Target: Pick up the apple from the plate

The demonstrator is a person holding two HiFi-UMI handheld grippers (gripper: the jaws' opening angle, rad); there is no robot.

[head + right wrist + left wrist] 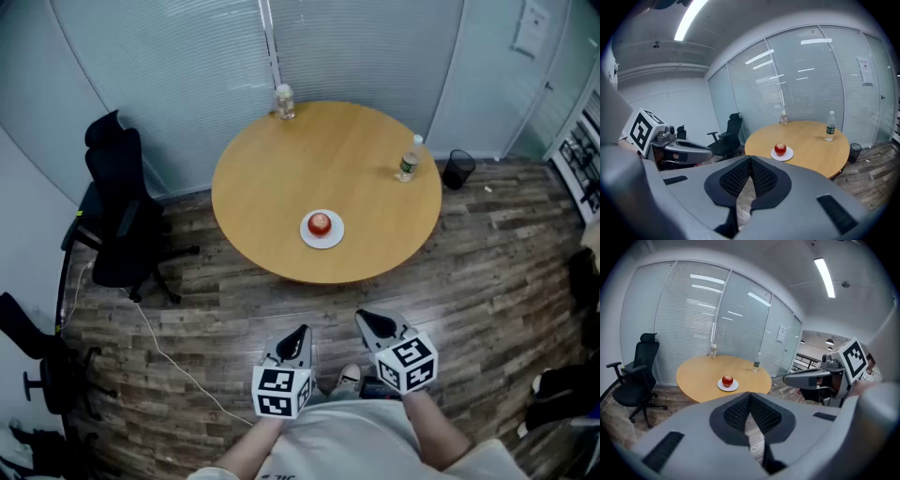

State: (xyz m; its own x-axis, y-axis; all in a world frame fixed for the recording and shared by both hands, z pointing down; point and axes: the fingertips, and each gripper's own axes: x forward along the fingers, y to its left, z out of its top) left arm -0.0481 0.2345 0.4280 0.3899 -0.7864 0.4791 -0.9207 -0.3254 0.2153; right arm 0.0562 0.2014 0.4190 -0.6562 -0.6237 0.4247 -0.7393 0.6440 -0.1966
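A red apple (321, 222) sits on a small white plate (308, 238) near the front edge of a round wooden table (281, 169). Both grippers hang over the floor, short of the table and well apart from the apple. My left gripper (301, 332) is shut with nothing between its pads, and so is my right gripper (366, 321). In the left gripper view the apple (727, 380) shows far beyond the closed left gripper (750, 396). The right gripper view has the apple (780, 149) beyond the closed right gripper (750, 159).
A plastic water bottle (408, 164) stands at the table's right edge and a clear bottle (284, 101) at its far edge. A black office chair (122, 225) stands left of the table, a black bin (458, 169) to the right. A white cable (178, 361) runs across the floor.
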